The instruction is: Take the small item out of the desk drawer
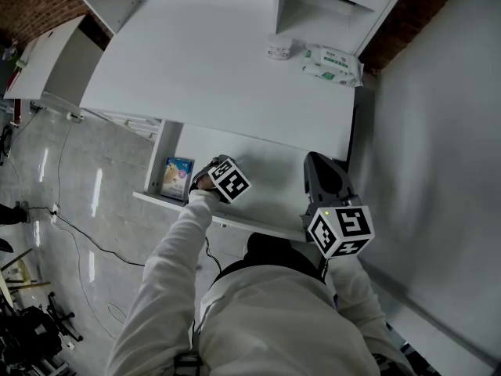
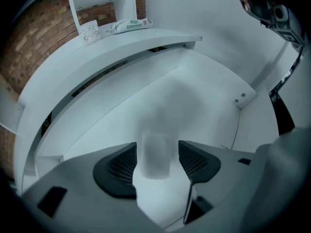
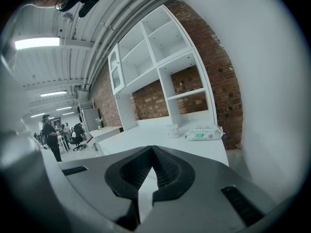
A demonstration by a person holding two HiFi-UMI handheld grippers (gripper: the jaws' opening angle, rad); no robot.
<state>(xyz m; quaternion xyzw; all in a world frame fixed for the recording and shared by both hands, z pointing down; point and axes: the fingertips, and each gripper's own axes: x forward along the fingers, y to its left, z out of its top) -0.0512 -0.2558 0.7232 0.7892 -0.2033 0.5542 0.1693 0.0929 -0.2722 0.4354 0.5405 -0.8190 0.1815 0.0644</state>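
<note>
The white desk drawer (image 1: 270, 177) stands pulled out under the desktop (image 1: 211, 61). A small blue box (image 1: 178, 176) lies at its left end. My left gripper (image 1: 205, 180) is inside the drawer just right of the box, not touching it. In the left gripper view its jaws (image 2: 157, 160) stand open over the bare drawer floor (image 2: 194, 96), with a blurred pale patch between them that I cannot identify. The box is out of that view. My right gripper (image 1: 321, 169) hangs over the drawer's right end, and in its own view it is shut (image 3: 152, 168) and empty, pointing up.
A small white jar (image 1: 279, 48) and a pack of wipes (image 1: 333, 63) sit at the back of the desktop beside a white shelf unit (image 1: 329, 2). A white wall (image 1: 438, 131) runs along the right. Tiled floor with cables (image 1: 70, 225) lies to the left.
</note>
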